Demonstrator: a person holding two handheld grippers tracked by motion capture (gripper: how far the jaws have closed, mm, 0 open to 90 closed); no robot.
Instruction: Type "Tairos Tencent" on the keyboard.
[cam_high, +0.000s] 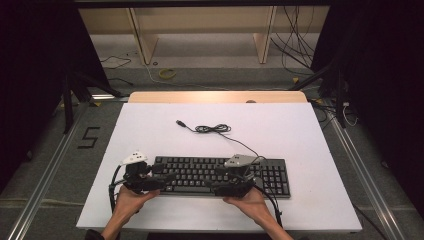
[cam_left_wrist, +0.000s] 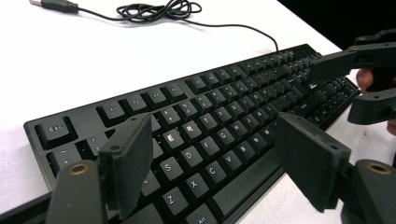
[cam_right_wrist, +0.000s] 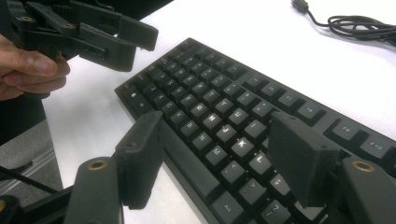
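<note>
A black keyboard (cam_high: 220, 176) is lying flat in the lower middle of the high view, on a white table (cam_high: 280, 135), its long axis running left to right across the frame and its key rows facing the lower edge, where the person's hands are coming in. It is a slim rectangular slab of matte plastic, with rows of small square keys bearing pale legends and a number pad at its right end. A thin black cable (cam_high: 215, 129) is leaving its upper edge right of the middle, looping into a loose coil above it and ending in a USB plug (cam_high: 180, 122) that is pointing toward the upper left. The left hand-held gripper (cam_high: 159, 178) is hovering over the keyboard's left end, its two flat, blocky black jaws standing spread apart above the letter keys with nothing between them. The right hand-held gripper (cam_high: 220, 181) is hanging over the middle-right keys, its jaws likewise spread wide and pinching nothing. Each is carrying a grey three-cornered plate on top. The table's surface is looking smooth and matte, with a strip of pale wood (cam_high: 217, 97) showing along its far edge.
</note>
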